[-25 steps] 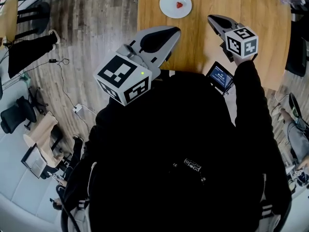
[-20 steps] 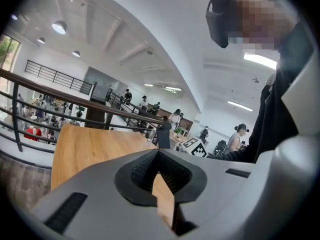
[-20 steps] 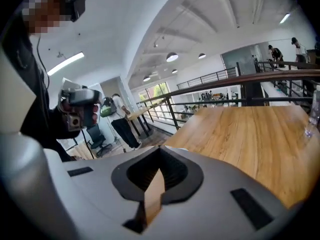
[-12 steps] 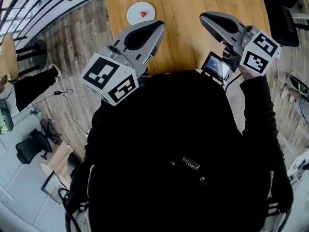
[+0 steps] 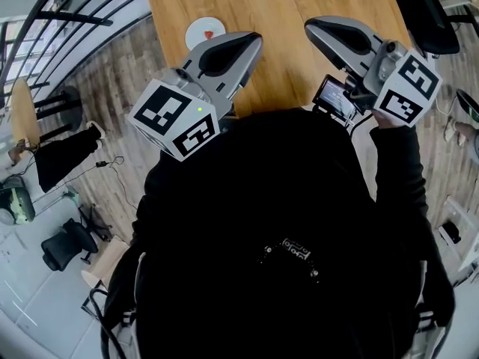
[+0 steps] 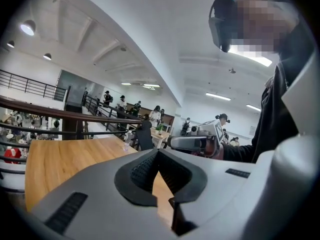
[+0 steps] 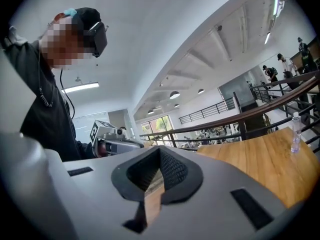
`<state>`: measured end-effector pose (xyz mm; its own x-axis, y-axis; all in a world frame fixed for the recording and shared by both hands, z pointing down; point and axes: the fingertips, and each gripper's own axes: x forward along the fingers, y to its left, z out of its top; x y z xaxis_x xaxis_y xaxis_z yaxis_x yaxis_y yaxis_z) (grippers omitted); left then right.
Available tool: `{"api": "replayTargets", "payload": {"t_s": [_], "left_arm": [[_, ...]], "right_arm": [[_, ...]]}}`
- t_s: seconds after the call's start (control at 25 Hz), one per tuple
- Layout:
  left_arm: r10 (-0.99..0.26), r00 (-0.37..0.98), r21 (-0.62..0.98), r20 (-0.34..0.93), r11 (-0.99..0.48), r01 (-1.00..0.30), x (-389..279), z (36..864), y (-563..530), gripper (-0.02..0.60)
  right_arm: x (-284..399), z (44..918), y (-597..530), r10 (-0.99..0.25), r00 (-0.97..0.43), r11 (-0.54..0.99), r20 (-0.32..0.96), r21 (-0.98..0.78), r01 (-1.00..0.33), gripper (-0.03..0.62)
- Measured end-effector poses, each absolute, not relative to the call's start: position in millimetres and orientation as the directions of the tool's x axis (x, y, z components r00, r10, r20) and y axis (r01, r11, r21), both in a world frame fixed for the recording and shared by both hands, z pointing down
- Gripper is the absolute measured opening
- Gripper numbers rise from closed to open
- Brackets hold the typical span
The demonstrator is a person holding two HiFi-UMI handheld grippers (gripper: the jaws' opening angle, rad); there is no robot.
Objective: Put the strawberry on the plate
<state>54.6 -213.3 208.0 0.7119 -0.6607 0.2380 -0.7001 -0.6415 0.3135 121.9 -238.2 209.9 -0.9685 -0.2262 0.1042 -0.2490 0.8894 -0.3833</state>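
A small white plate lies near the far left edge of the wooden table, and a red strawberry rests on it. My left gripper is held up in front of my chest, its tip just right of the plate in the head view, jaws shut and empty. Level with it on the right, my right gripper is also shut with nothing between its jaws. Each gripper view looks across at the other gripper and the person, not down at the plate.
A small device with a lit screen sits under my right gripper. A clear water bottle stands on the table's far side. A railing runs beyond the table. Chairs stand on the floor to the left.
The plate with the strawberry has slid from upper centre to upper left in the head view. Both grippers have come up closer to the chest, and the right one now points left.
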Motion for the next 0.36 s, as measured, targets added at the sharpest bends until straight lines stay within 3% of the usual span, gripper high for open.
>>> {"api": "replayTargets", "payload": {"t_s": [0.36], "left_arm": [[-0.644, 0.727, 0.279, 0.238, -0.672, -0.686, 94, 203, -212, 0.003]], "right_arm": [[160, 214, -235, -0.27, -0.958, 0.878, 0.099, -0.383, -0.287, 0.018]]}}
